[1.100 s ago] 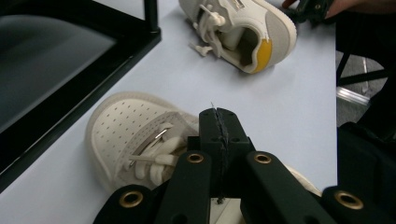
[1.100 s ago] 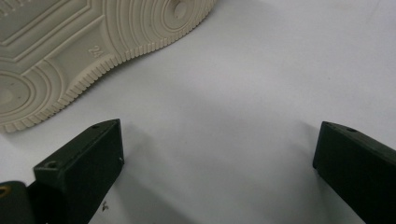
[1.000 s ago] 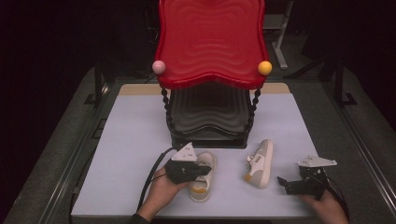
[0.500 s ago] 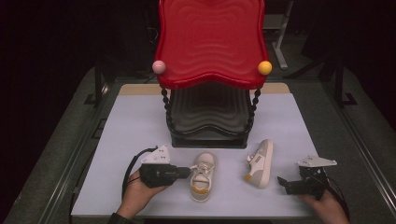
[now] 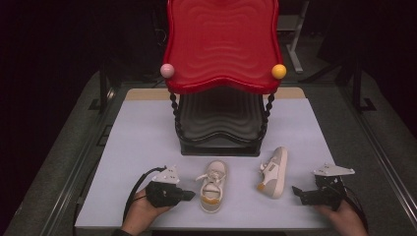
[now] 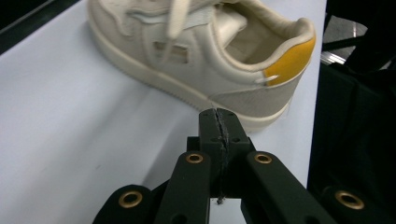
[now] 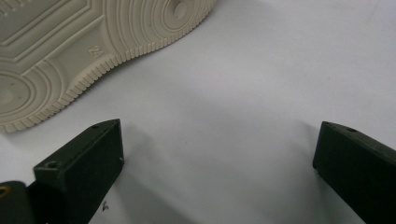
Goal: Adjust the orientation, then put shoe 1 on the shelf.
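Shut tight on nothing, the left gripper point(image 5: 189, 195) lies at about 7 o'clock on the table point(image 5: 147, 137) in the high view, its tips just beside the heel of the upright shoe point(image 5: 213, 186), not touching as far as I can tell. At 5 o'clock the right gripper point(image 5: 296, 190) rests with jaws spread, empty, near the second shoe point(image 5: 273, 172), which lies on its side. A red-topped rack point(image 5: 221, 46) fills 12 o'clock; open tabletop lies at 9 and 3 o'clock, while both hands sit close to the near edge.

From the left gripper view, the jaws meet flush, pointing at the shoe's orange heel patch point(image 6: 289, 58) at 1 o'clock. A closed push here would likely just shove the shoe toward the rack.

From the right gripper view, the wide jaws frame bare table; the tipped shoe's sole point(image 7: 88, 51) sits at 10 o'clock, and a grab on that flat sole could slip.
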{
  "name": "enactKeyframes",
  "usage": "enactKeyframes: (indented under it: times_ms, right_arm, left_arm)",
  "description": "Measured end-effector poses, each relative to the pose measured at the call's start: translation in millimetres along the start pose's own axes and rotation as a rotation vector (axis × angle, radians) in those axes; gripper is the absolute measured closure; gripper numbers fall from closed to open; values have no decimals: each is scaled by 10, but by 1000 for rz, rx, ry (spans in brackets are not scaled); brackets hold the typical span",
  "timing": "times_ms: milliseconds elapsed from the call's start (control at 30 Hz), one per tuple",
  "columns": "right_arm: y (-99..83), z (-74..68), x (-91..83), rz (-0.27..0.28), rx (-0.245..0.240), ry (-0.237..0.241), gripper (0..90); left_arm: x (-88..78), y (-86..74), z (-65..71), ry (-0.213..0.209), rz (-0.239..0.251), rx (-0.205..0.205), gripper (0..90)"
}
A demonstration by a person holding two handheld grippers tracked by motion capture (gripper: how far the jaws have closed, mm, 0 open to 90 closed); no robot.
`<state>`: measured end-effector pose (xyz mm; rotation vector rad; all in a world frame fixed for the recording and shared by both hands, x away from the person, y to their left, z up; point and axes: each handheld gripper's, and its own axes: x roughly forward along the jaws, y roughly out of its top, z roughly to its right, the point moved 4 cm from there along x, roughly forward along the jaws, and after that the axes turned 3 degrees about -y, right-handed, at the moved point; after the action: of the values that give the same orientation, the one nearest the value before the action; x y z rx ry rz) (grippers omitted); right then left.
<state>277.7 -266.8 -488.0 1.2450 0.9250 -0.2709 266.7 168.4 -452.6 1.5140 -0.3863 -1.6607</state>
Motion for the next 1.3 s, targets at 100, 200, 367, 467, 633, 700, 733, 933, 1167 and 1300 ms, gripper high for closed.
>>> enactKeyframes:
  times_ms: [100, 200, 367, 467, 633, 700, 733, 933, 1167, 1300]
  right_arm:
    - [0, -1, 0, 0, 1, 0, 12]
    - [0, -1, 0, 0, 2, 0, 12]
    - [1, 0, 1, 0, 1, 0, 12]
    - [0, 0, 0, -1, 0, 0, 12]
    - [0, 0, 1, 0, 1, 0, 12]
    - [0, 0, 0, 0, 0, 0, 12]
    - [0, 0, 0, 0, 0, 0, 12]
    - [0, 0, 0, 0, 0, 0, 12]
    - [0, -1, 0, 0, 0, 0, 12]
    - [0, 0, 0, 0, 0, -1, 12]
  left_arm:
    - [75, 17, 44, -23, -15, 9, 896]
    - [139, 45, 84, -39, -16, 18, 896]
    - [263, 126, 153, -66, -13, 38, 896]
    - [345, 186, 190, -76, -16, 54, 896]
    - [420, 249, 218, -83, -16, 60, 896]
    - [391, 267, 221, -82, -15, 65, 886]
    - [371, 277, 222, -82, -8, 60, 886]
    - [175, 379, 233, -73, 60, 44, 744]
    - [93, 594, 312, -73, 173, 18, 574]
    - [161, 704, 355, -46, 178, 43, 544]
